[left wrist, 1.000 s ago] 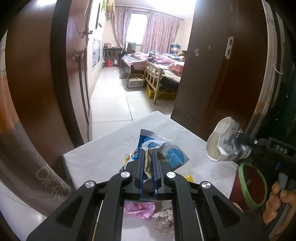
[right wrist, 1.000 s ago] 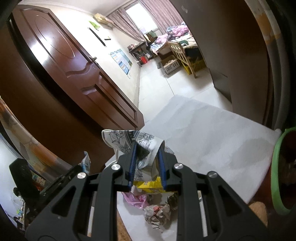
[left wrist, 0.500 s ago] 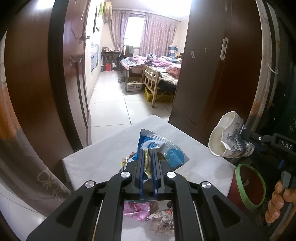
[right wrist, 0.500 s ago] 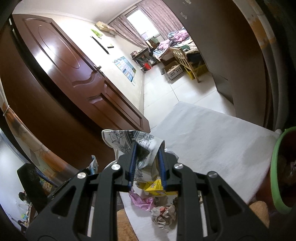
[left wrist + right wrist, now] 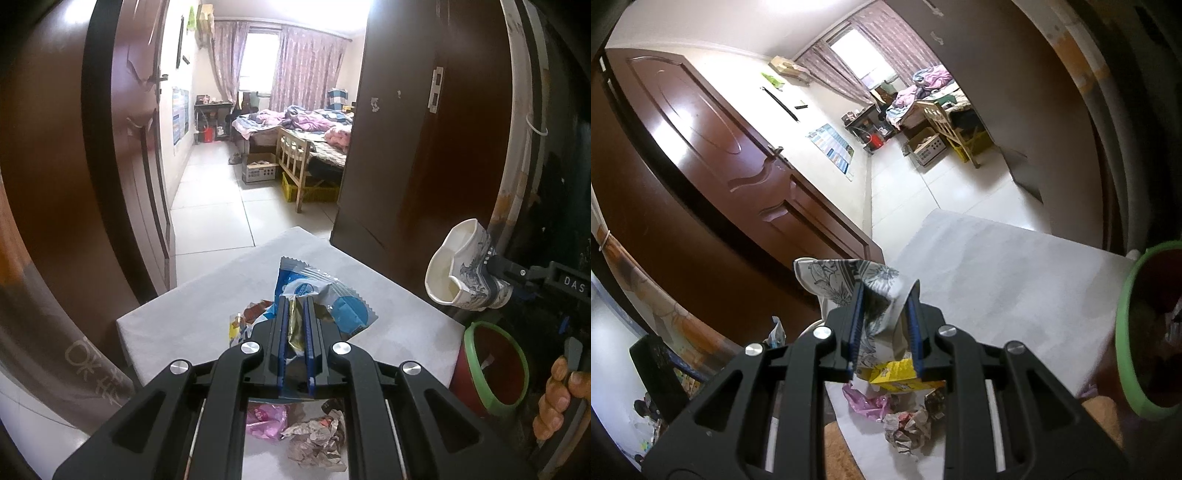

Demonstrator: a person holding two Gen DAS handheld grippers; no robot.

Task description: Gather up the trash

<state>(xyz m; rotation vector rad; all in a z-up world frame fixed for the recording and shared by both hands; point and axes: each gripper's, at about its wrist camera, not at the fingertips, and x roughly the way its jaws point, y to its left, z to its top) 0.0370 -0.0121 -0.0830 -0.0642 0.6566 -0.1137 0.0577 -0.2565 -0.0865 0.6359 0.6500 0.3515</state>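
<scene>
My left gripper [image 5: 295, 306] is shut on a blue and white snack wrapper [image 5: 325, 295], held above the white table [image 5: 192, 317]. My right gripper [image 5: 884, 291] is shut on a crushed paper cup with a floral print [image 5: 849, 284]; the cup also shows in the left wrist view [image 5: 461, 273], above a red bin with a green rim [image 5: 491, 365]. The bin shows at the right edge of the right wrist view [image 5: 1145, 332]. On the table lie a pink wrapper [image 5: 264, 421], crumpled paper [image 5: 317, 443] and a yellow box [image 5: 897, 373].
A dark wooden door [image 5: 122, 184] stands at the left and a dark door panel [image 5: 417, 147] at the right. Beyond is tiled floor [image 5: 221, 206] and a bedroom with beds. A patterned cloth [image 5: 55, 332] hangs at the left.
Both grippers have risen a little with their loads. The paper cup has shifted slightly up and right over the bin. Grips unchanged.
</scene>
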